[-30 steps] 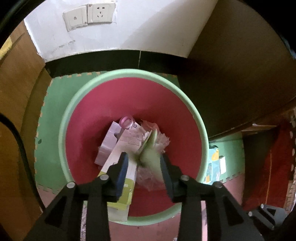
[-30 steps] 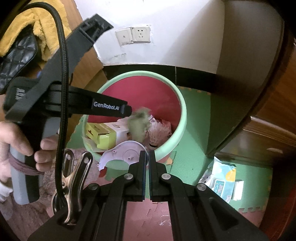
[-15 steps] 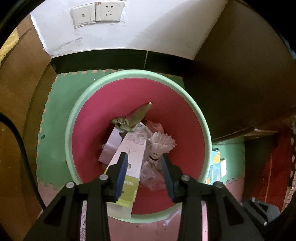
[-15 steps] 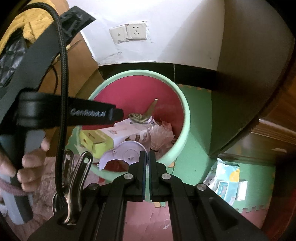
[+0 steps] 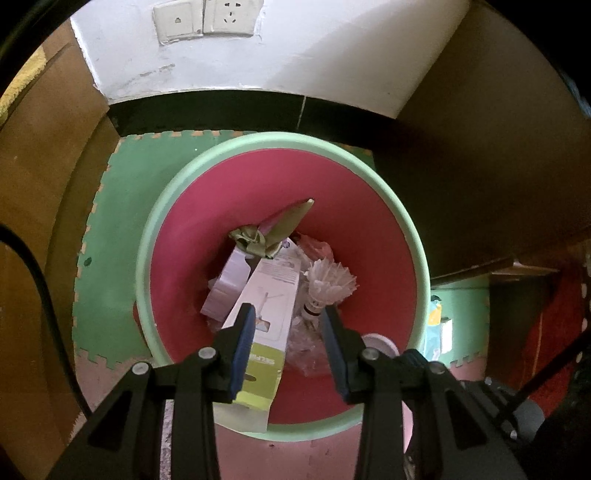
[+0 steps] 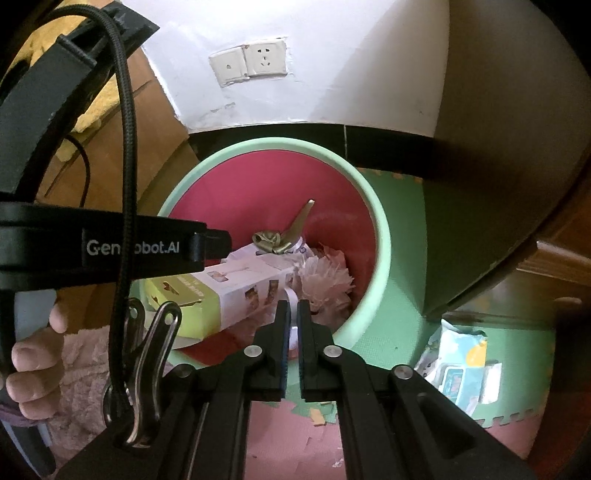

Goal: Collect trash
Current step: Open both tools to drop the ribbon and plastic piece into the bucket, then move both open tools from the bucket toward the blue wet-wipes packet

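Left tongs apart, nothing between them, pointing steeply down over the trash bin: mint rim, red inside. In the bin, beyond my left tips: a crumpled olive wrapper lies on top of the pile with one pointed end sticking up toward the far wall of the bin. Under it is a long white carton with a yellow-green end. That end runs beneath my left finger and rests on the near rim. A small white box sits just left of the carton. A white shuttlecock lies just ahead of my right finger, touching the clear plastic wrap directly below the gap. Right tongs together, pinched on a thin white plastic piece. It is mostly hidden by the fingers, and the tips are at the near rim of the bin. A hand grips the left handle, to the left of my right tongs. The bin stands on the green foam mat. A wet-wipe pack lies on the mat to the right of the right tongs, outside the bin. A wall socket is on the wall far ahead.
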The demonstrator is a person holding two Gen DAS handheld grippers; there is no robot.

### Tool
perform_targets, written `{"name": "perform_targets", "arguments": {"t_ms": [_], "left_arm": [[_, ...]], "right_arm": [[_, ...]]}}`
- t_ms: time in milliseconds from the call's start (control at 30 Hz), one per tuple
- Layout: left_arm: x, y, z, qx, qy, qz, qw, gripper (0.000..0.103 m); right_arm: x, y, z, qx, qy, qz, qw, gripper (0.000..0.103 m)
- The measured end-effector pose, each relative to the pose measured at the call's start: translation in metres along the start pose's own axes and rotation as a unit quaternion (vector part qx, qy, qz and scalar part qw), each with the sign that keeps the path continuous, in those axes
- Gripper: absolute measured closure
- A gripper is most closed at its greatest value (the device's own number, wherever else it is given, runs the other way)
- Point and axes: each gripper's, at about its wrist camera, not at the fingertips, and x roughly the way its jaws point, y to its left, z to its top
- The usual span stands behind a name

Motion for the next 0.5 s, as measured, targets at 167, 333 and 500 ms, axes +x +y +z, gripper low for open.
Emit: {"name": "perform_targets", "arguments": {"t_ms": [167, 333, 500], "left_arm": [[-0.001, -0.001, 0.0, 0.003, -0.003, 0.005, 1.0, 0.065], [0.0, -0.002, 0.0, 0.005, -0.001, 0.01, 0.9999, 0.065], [0.0, -0.003, 0.0, 0.006, -0.002, 0.011, 0.9999, 0.065]], "right_arm": [[-0.002, 0.0, 0.001, 0.0, -0.007, 0.001, 1.0, 0.088], [-0.007, 0.002, 0.001, -0.002, -0.015, 0.005, 1.0, 0.083], [-0.011, 0.002, -0.001, -0.004, -0.019, 0.004, 1.0, 0.082]]}}
